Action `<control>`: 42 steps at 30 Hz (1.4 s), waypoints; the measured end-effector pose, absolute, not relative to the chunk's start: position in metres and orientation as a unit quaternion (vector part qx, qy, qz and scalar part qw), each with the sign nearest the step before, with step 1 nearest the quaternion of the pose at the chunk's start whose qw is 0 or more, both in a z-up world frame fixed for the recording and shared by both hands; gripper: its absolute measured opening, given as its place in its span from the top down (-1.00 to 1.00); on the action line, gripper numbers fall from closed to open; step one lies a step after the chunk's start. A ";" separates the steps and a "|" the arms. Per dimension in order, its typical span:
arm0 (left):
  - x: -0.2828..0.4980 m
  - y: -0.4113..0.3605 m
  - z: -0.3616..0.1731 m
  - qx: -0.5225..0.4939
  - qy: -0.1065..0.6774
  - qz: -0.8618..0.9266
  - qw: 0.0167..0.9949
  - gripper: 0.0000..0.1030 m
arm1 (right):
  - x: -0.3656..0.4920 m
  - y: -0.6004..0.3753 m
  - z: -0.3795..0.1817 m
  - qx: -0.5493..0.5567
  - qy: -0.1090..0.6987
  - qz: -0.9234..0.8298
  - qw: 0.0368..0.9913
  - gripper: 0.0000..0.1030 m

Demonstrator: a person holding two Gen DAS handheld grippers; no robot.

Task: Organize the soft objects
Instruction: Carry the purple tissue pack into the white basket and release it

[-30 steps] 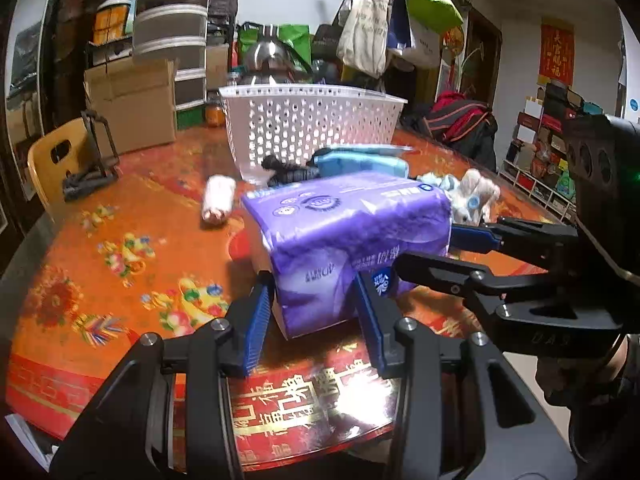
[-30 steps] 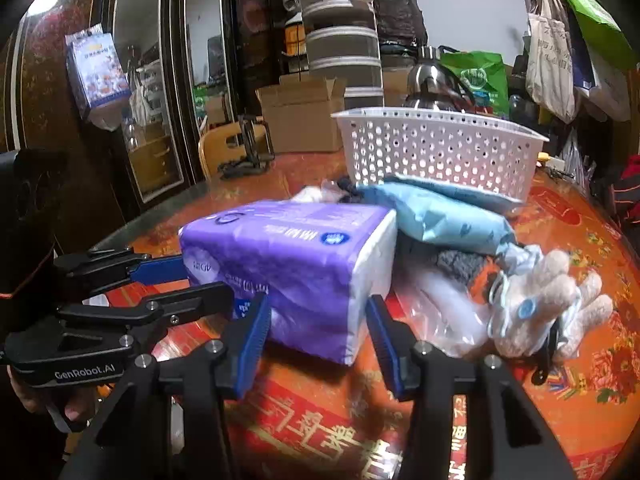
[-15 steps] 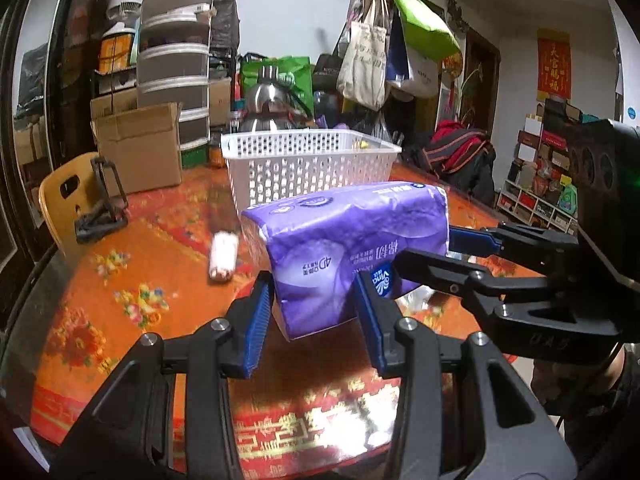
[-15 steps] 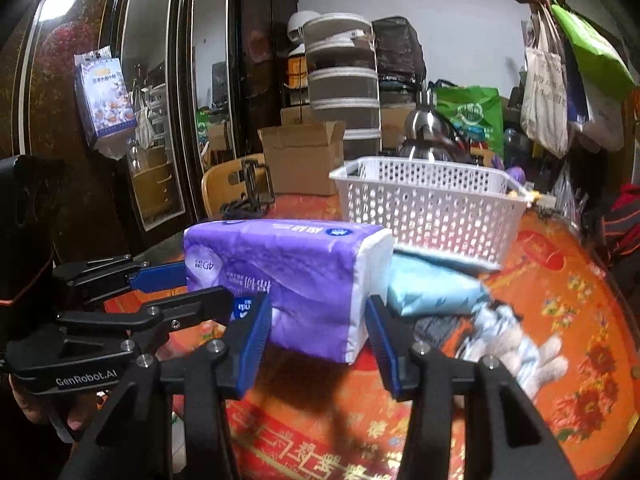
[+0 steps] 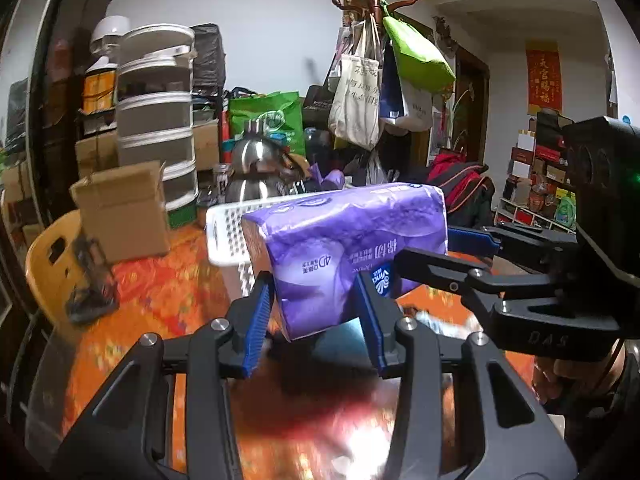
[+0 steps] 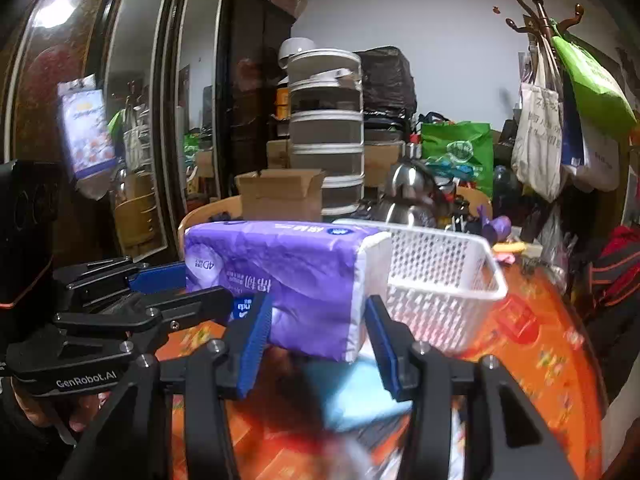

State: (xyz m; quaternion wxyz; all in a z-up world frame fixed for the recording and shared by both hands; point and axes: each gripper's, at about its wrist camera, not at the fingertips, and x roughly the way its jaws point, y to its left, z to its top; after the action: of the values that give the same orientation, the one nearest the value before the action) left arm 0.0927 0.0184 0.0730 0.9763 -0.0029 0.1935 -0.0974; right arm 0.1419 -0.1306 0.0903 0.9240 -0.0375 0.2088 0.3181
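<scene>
Purple tissue pack [image 5: 348, 256] at frame centre in both wrist views, clear of the orange tablecloth [image 5: 160, 288] and pinched from two ends at once. Left gripper [image 5: 316, 308] at lower centre of the left wrist view, blue pads [image 5: 256, 320] pressed into the pack's near end, jaws narrowed to the pack's width with the wrapper visibly dented between them. Right gripper [image 6: 316, 320] at lower centre of the right wrist view, likewise closed onto the white-edged end of the same pack [image 6: 288, 280], pads biting into the film. Each gripper also visible from the other camera: the right one at centre right of the left view, the left one at centre left of the right view.

Two-ended hold probably chosen because the pack sags and squashes (a single pinch would likely let the far end droop or fold). Held level, long side across the frame, seemingly to pass over a rim flat.

White perforated basket [image 6: 440, 276] just behind the pack, centre right of the right view; peeking out at centre left behind the pack in the left view. Likely destination, judging by the pack's height near rim level. A pale blue soft packet [image 6: 352, 392], blurred, at lower centre beneath the pack on the table, not yet sorted.
</scene>
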 end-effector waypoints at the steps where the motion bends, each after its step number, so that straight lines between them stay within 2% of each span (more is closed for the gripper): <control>1: 0.104 0.018 0.082 -0.001 0.192 -0.101 0.976 0.24 | 0.154 -0.132 0.098 -0.035 0.210 0.316 0.924 0.07; 8: 0.192 0.020 0.118 -0.005 0.204 -0.120 0.972 0.24 | 0.238 -0.134 0.120 -0.024 0.245 0.308 0.919 0.08; 17: 0.303 0.018 0.123 -0.008 0.255 -0.127 0.958 0.24 | 0.323 -0.136 0.104 -0.002 0.299 0.294 0.908 0.08; 25: 0.393 0.026 0.081 -0.039 0.334 -0.110 0.935 0.24 | 0.380 -0.119 0.056 -0.009 0.369 0.293 0.882 0.08; 33: 0.434 0.038 0.037 -0.078 0.385 -0.096 0.915 0.25 | 0.410 -0.110 0.025 -0.020 0.411 0.285 0.866 0.08; 36: 0.444 0.044 0.027 -0.096 0.400 -0.087 0.907 0.25 | 0.415 -0.109 0.018 -0.028 0.418 0.270 0.867 0.19; 37: 0.446 0.046 0.024 -0.101 0.401 -0.082 0.907 0.22 | 0.415 -0.110 0.018 -0.030 0.411 0.261 0.873 0.19; 38: 0.448 0.049 0.022 -0.106 0.401 -0.079 0.906 0.08 | 0.416 -0.114 0.019 -0.026 0.405 0.254 0.878 0.16; 39: 0.445 0.052 0.023 -0.108 0.395 -0.073 0.909 -0.18 | 0.417 -0.117 0.020 -0.020 0.403 0.248 0.881 0.11; 41: 0.443 0.057 0.027 -0.111 0.385 -0.071 0.913 -0.48 | 0.416 -0.124 0.023 -0.011 0.401 0.242 0.883 -0.11; 42: 0.441 0.059 0.028 -0.111 0.383 -0.071 0.914 -0.50 | 0.416 -0.127 0.025 -0.008 0.396 0.238 0.887 -0.16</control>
State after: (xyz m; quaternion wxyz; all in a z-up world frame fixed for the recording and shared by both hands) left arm 0.4412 0.0588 0.0282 0.9145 -0.1107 0.3827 -0.0707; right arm 0.4159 -0.1270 0.0248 0.8867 -0.0082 0.3962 0.2380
